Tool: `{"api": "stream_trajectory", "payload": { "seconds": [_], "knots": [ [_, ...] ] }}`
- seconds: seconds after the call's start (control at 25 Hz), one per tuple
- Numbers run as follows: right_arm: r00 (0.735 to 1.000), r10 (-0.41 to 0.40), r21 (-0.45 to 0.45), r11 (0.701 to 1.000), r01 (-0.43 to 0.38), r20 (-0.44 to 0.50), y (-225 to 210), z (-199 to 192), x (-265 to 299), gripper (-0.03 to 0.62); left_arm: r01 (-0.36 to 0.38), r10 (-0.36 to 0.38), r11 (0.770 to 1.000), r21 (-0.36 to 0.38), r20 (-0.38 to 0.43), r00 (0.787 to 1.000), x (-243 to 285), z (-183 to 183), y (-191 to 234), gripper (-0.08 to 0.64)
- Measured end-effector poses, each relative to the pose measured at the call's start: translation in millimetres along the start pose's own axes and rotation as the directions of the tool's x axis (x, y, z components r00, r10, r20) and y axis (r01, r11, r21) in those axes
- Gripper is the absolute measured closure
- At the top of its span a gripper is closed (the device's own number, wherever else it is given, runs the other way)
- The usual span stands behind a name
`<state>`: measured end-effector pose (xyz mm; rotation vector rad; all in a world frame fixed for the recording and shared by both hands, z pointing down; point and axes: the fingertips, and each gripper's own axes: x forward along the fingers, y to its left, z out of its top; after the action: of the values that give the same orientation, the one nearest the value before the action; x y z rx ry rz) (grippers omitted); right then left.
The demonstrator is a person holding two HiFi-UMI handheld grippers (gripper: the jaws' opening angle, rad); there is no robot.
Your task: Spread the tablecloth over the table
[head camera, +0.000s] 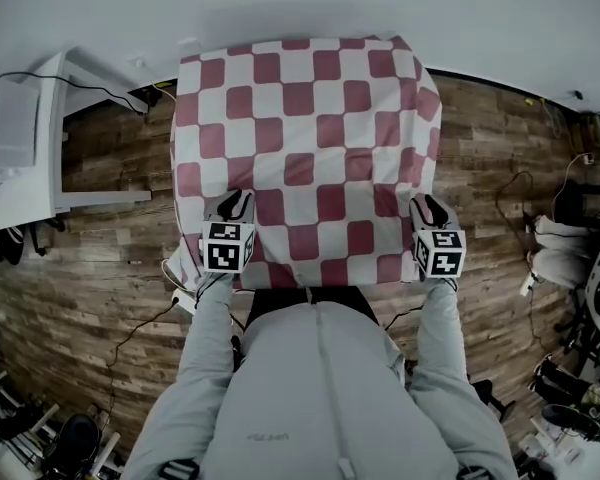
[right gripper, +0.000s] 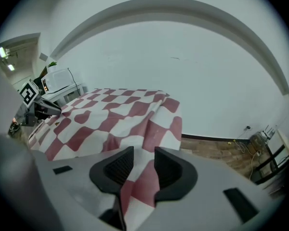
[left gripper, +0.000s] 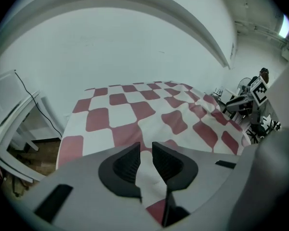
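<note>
A red-and-white checked tablecloth [head camera: 310, 138] covers the table, its sides hanging over the edges. My left gripper [head camera: 232, 206] is at the near left edge. In the left gripper view its jaws [left gripper: 146, 160] stand close together, with a raised fold of the cloth [left gripper: 135, 109] filling the gap. My right gripper [head camera: 428, 208] is at the near right edge. In the right gripper view the cloth [right gripper: 111, 109] rises in a taut ridge into the jaws [right gripper: 138, 165] and runs down between them. The table itself is hidden under the cloth.
A white desk [head camera: 20, 148] stands to the left, with cables trailing over the wooden floor [head camera: 110, 268]. A power strip [head camera: 185, 298] lies near the table's front left corner. Chairs and gear [head camera: 590, 298] crowd the right side. A white wall [head camera: 380, 8] runs behind the table.
</note>
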<state>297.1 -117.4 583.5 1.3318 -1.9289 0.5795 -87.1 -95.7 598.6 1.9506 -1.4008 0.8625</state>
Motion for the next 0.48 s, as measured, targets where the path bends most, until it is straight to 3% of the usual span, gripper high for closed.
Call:
{"api": "stream_trajectory", "payload": {
  "seconds": [0.16,0.48],
  "knots": [
    [0.998,-0.011,0.046,0.999,0.014,-0.059,-22.8,-27.7,1.6,0.462,0.061,-0.062,0.998,0.015,0.026,0.998,4.6,15.4,-33.6,0.48],
    [0.986,0.114,0.154,0.984,-0.094,-0.123,-16.7,-48.1,27.8,0.449,0.193,-0.198,0.977,0.092,0.04,0.979,17.6,38.9,-107.2,0.488]
  ]
}}
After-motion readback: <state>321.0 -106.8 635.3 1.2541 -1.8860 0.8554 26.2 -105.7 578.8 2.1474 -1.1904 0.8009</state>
